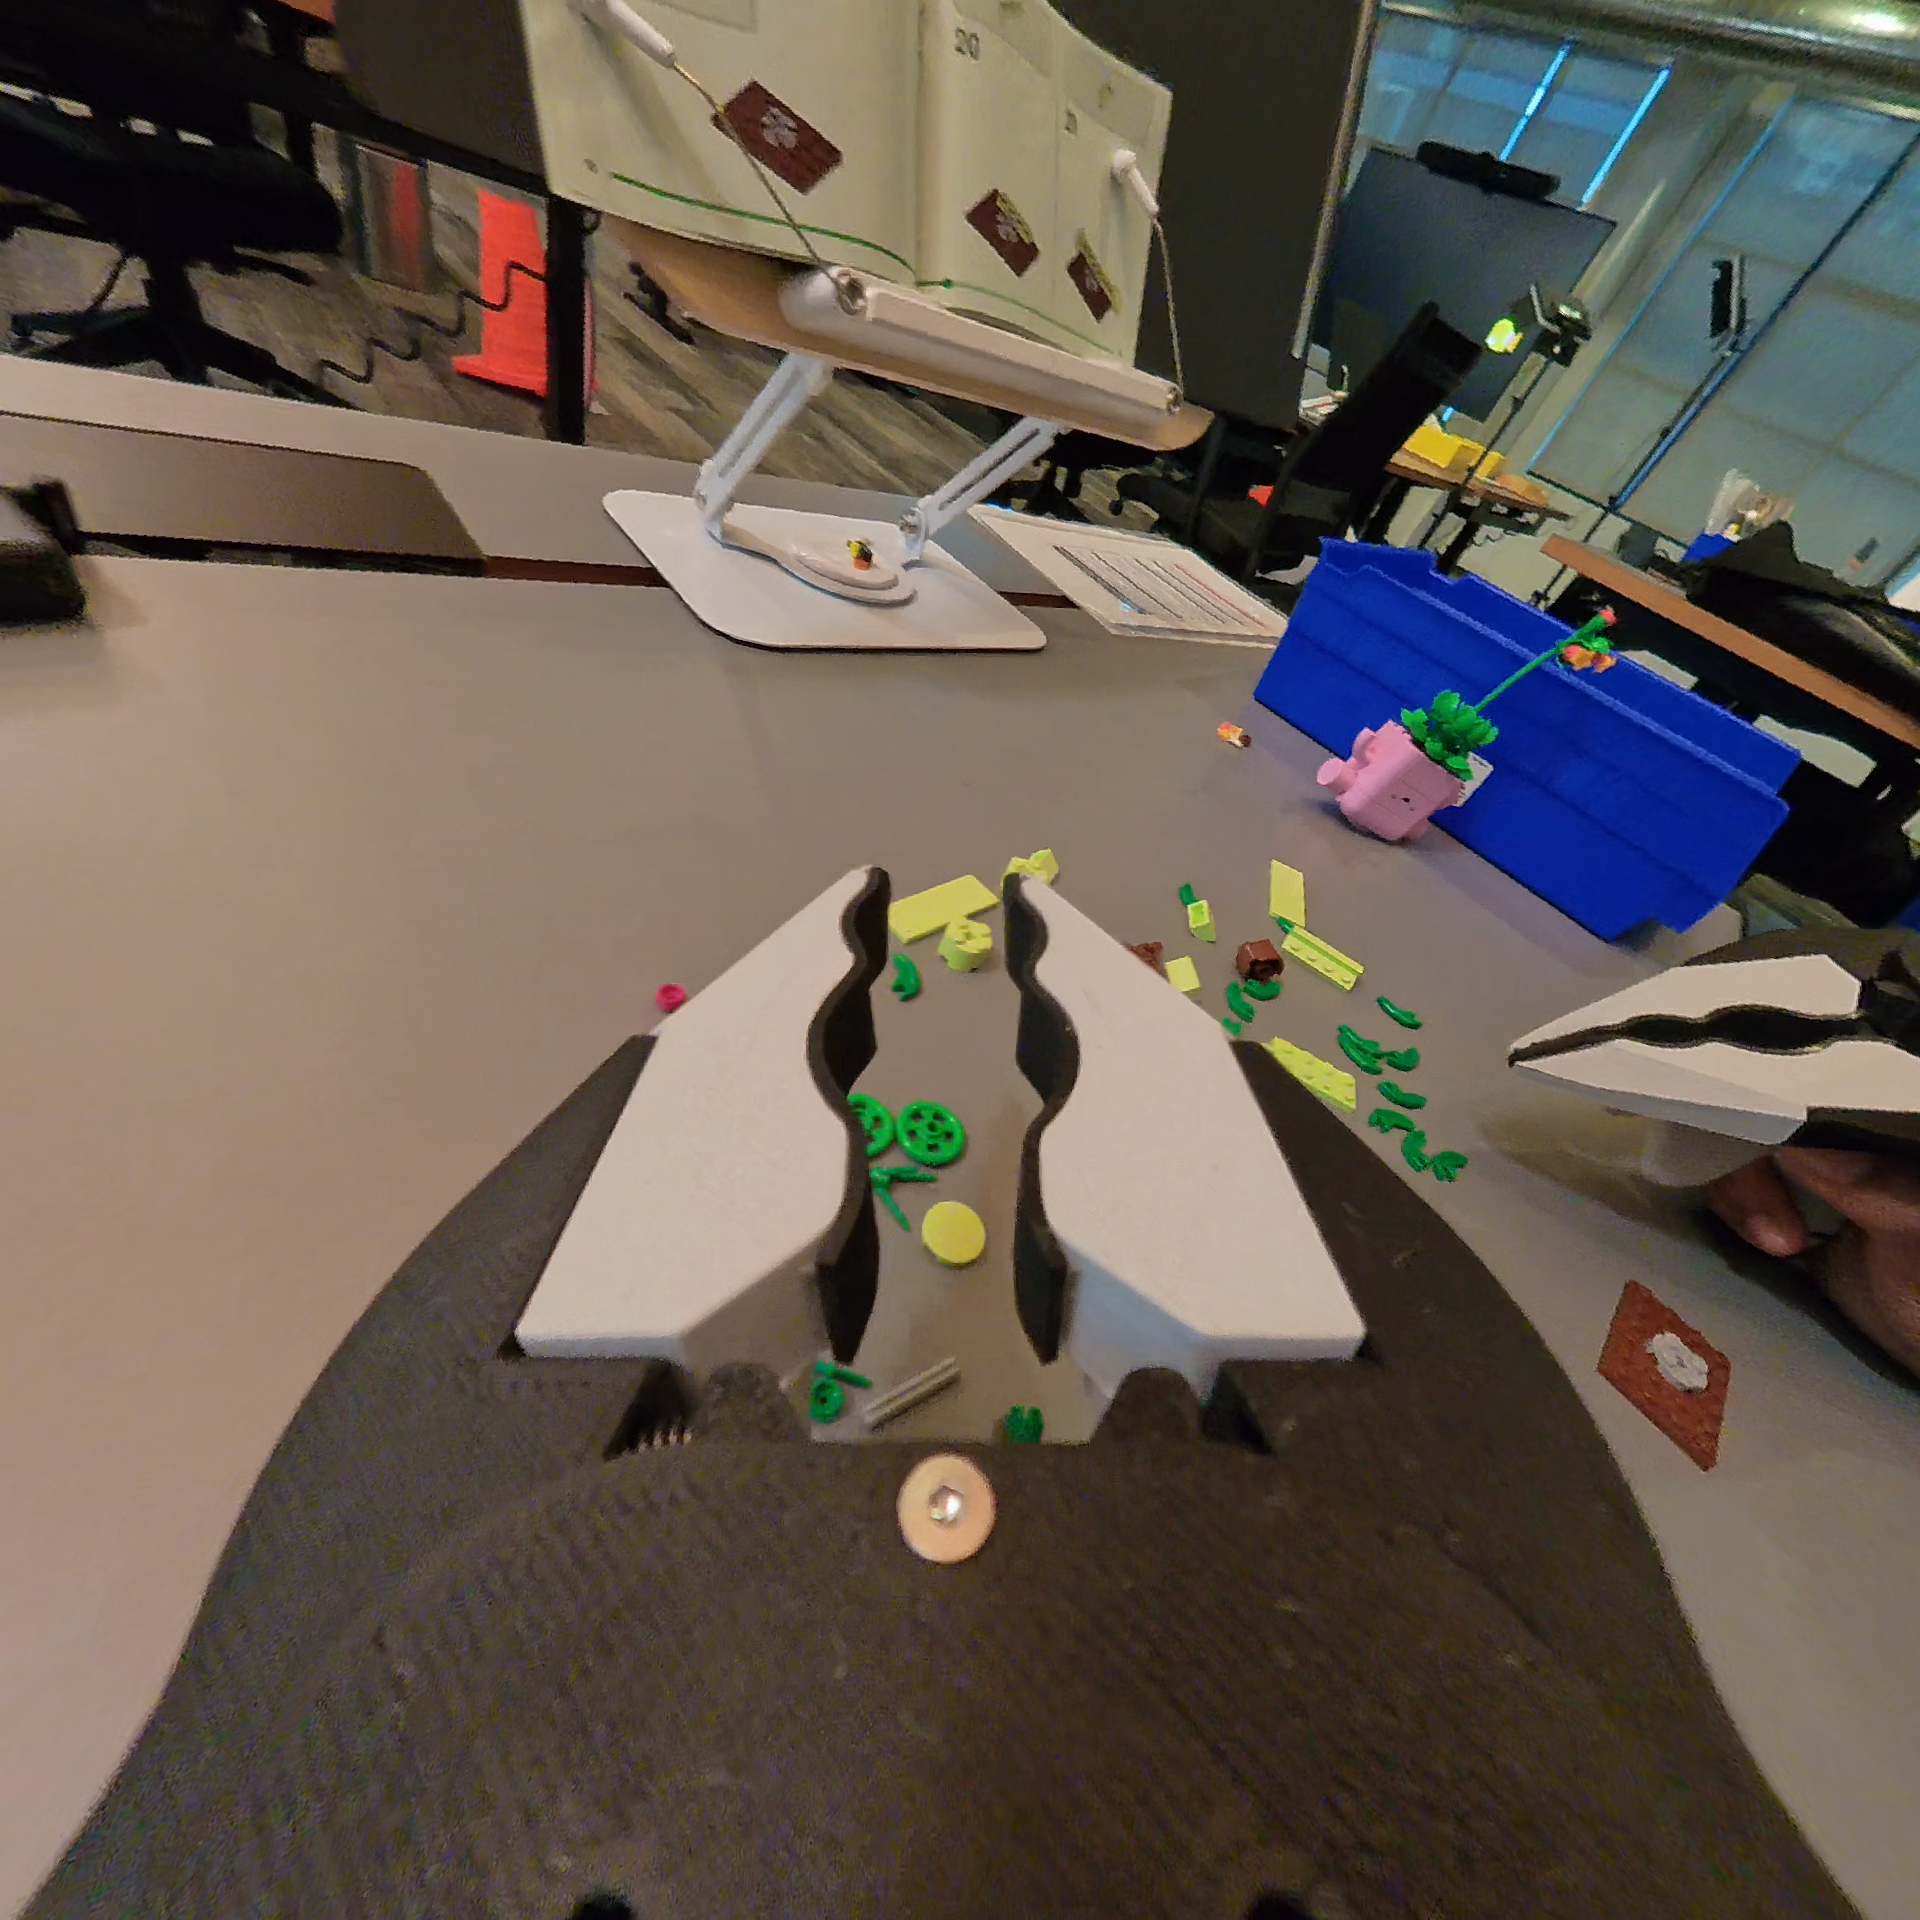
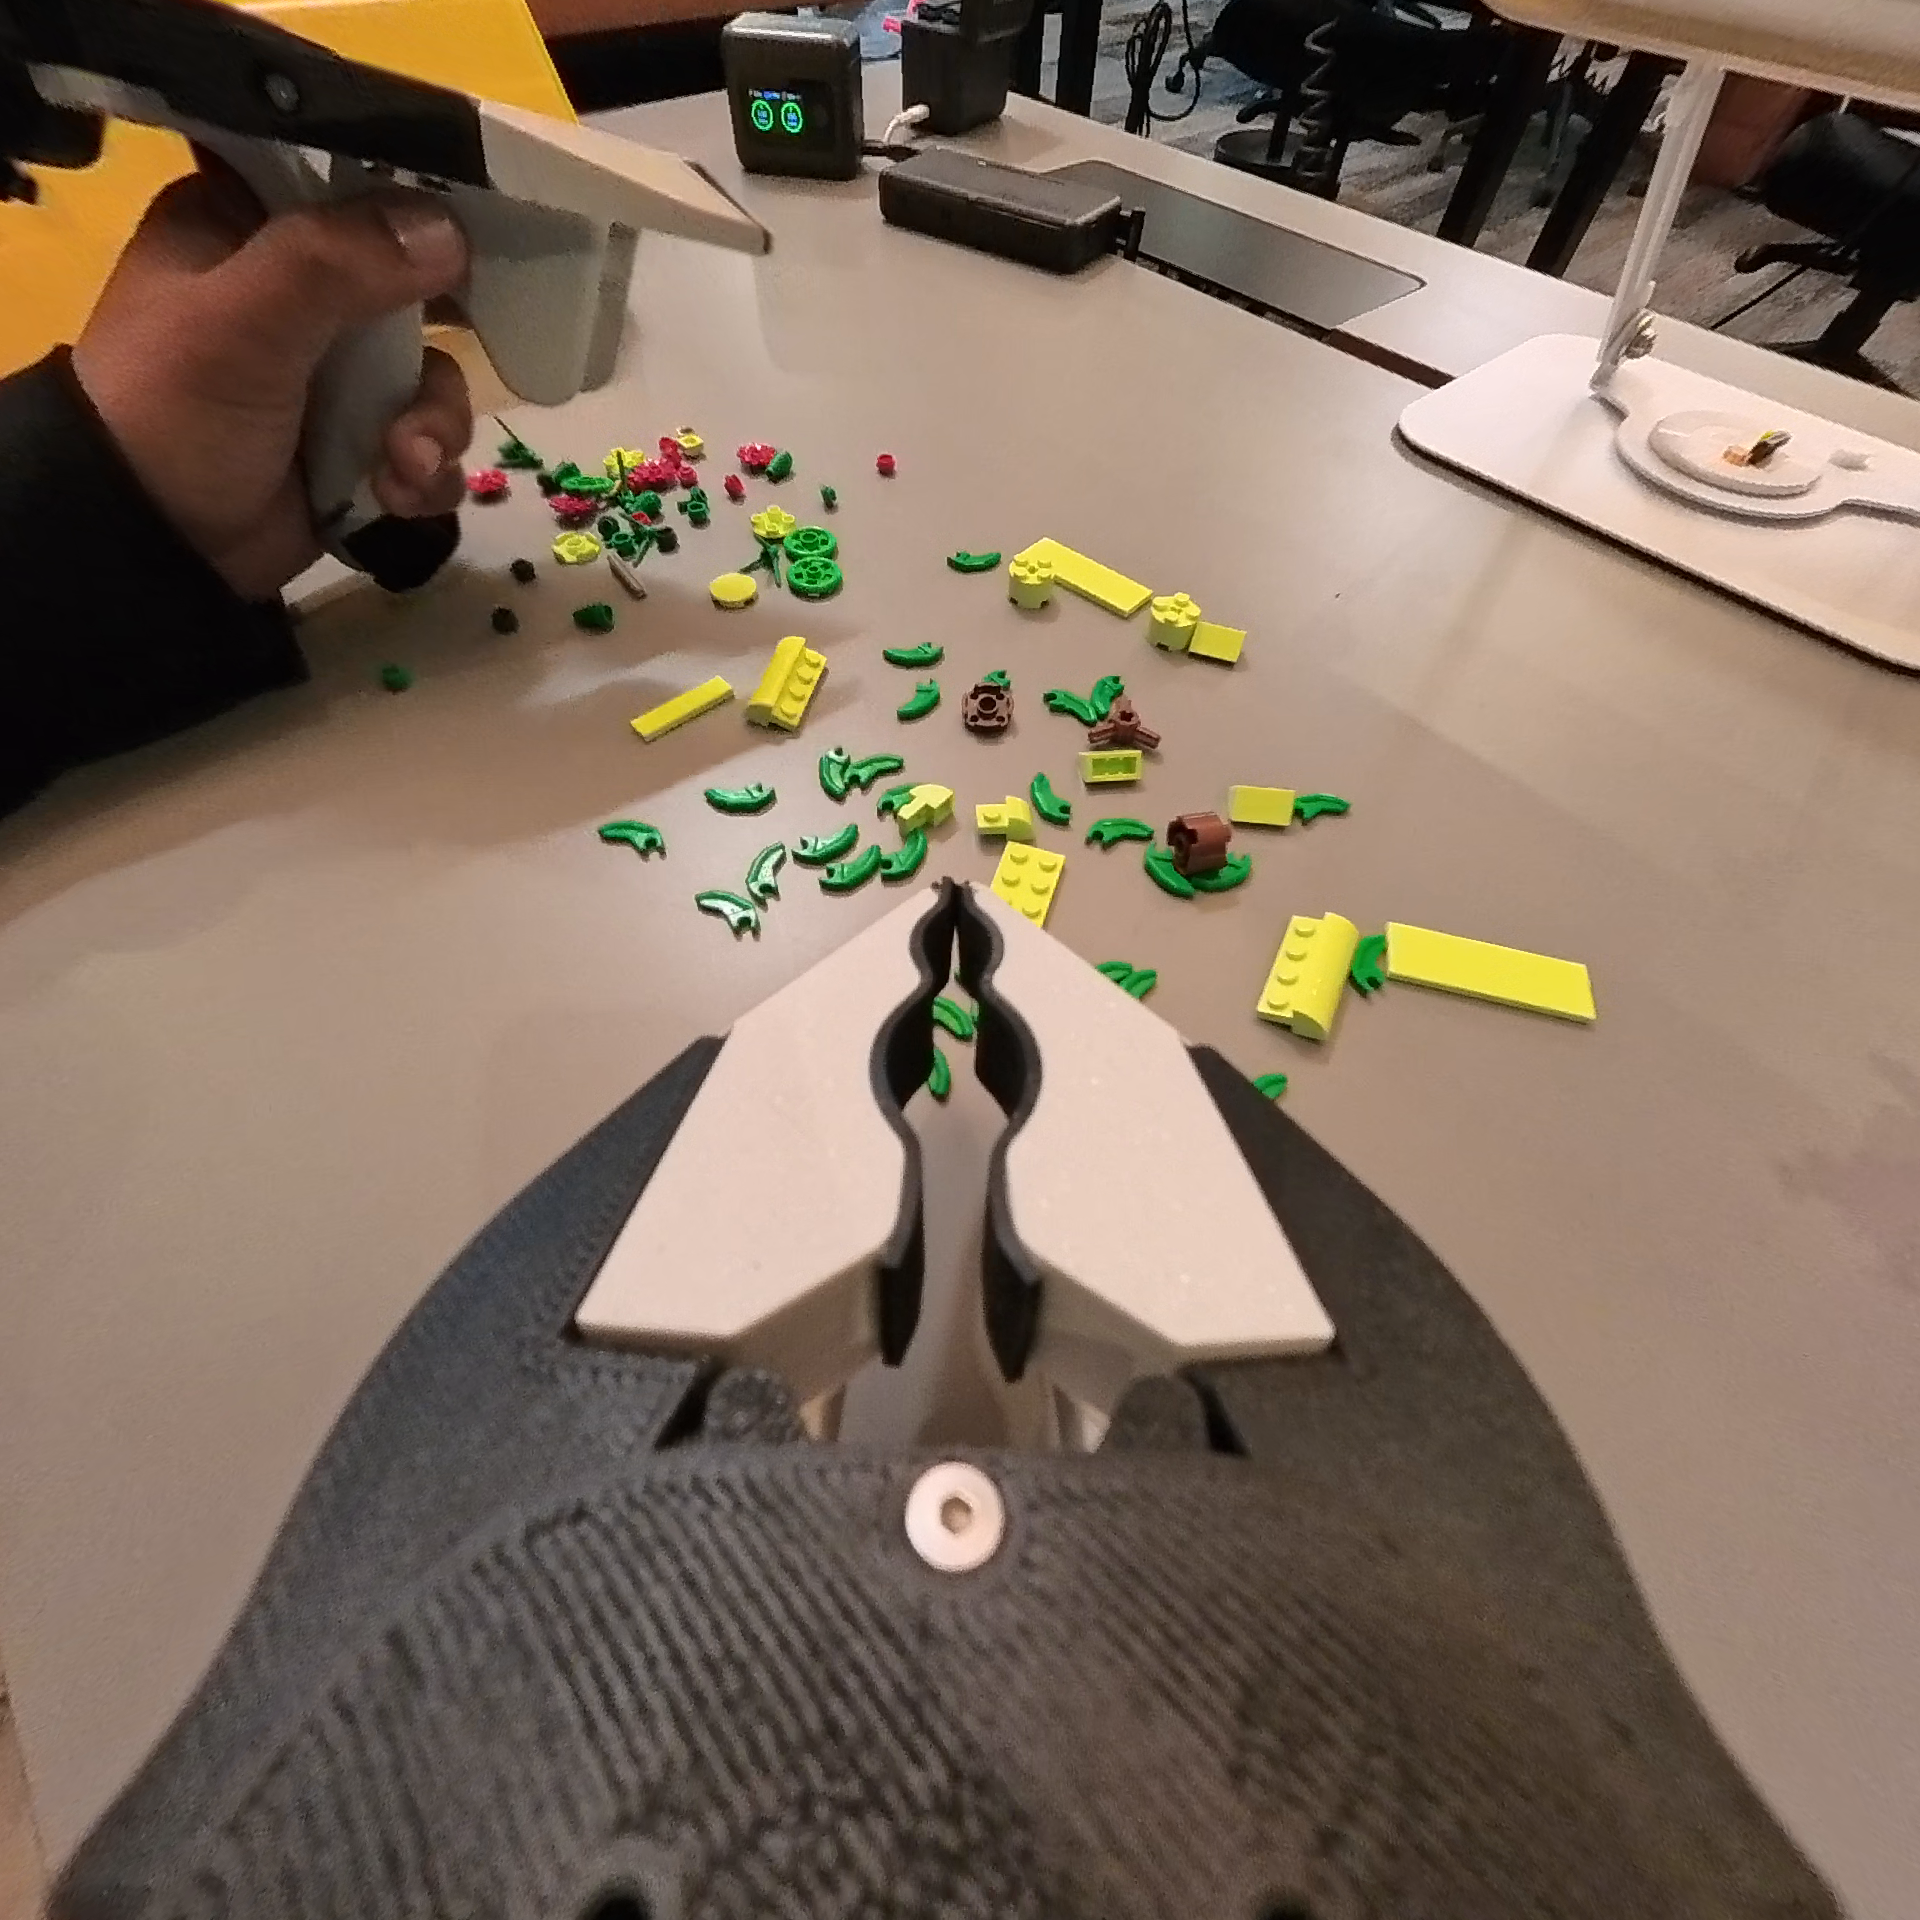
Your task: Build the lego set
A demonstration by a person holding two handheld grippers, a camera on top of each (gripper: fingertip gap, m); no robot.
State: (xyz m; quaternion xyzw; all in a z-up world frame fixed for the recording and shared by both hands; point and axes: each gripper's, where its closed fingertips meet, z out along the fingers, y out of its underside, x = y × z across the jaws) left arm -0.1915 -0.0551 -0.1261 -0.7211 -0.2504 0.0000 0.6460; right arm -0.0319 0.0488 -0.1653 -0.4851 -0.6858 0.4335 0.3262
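Loose lego pieces lie scattered on the grey table [image 2: 1455, 727]: green leaf pieces [image 2: 852, 868], lime plates [image 2: 1488, 971], lime bricks [image 2: 790, 683], brown pieces [image 2: 1195, 836] and red flowers [image 2: 655, 473]. My right gripper [image 2: 956, 891] is shut just above the leaves, beside a lime plate [image 2: 1029, 881]; I see nothing held. It also shows in the left wrist view [image 1: 1517, 1058]. My left gripper [image 1: 945, 894] is open and empty over two green wheels [image 1: 914, 1127] and a yellow round tile [image 1: 953, 1233]. A built pink pot with a green plant [image 1: 1397, 779] lies tilted at the back right.
A blue bin [image 1: 1558, 748] stands behind the pink pot. A white stand [image 1: 831, 592] holding an open booklet [image 1: 852, 135] is at the back. A black box [image 2: 997, 213] and a small screen device [image 2: 795, 99] sit at the far edge. A hand [image 2: 208, 395] holds the left gripper. My right fingertips sit around 20 centimeters from my left ones. My left tips are roughly 9 centimeters from the yellow round tile [image 1: 953, 1233].
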